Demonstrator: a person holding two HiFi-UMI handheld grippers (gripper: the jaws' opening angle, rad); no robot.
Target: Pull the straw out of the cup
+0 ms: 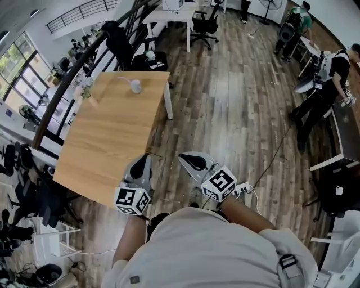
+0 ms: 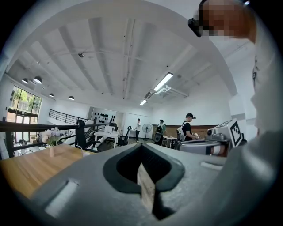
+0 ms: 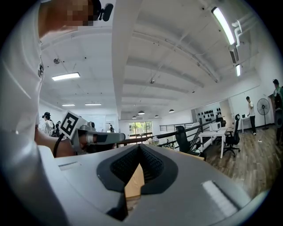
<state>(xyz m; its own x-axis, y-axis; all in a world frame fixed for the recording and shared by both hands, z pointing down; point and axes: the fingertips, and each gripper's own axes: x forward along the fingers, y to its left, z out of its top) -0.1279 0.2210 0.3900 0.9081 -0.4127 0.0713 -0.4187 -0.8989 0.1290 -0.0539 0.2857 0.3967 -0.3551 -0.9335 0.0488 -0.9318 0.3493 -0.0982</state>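
Observation:
A small pale cup (image 1: 135, 86) stands near the far end of the wooden table (image 1: 107, 140), with a thin straw (image 1: 124, 79) slanting out of it to the left. Both grippers hover far short of the cup, at the table's near right corner. My left gripper (image 1: 146, 159) hangs over the table's near edge, jaws together and empty. My right gripper (image 1: 183, 157) is beside it over the floor, also shut with nothing in it. In the left gripper view the shut jaws (image 2: 143, 176) point along the tabletop (image 2: 26, 170). The right gripper view's jaws (image 3: 132, 178) are closed too.
A vase of flowers (image 1: 85, 90) sits at the table's far left edge. A black chair (image 1: 147, 59) stands behind the table, a railing (image 1: 67, 79) runs along its left. A white desk (image 1: 169, 17) is farther off. People (image 1: 326, 84) stand at the right. A power strip (image 1: 243, 188) lies on the floor.

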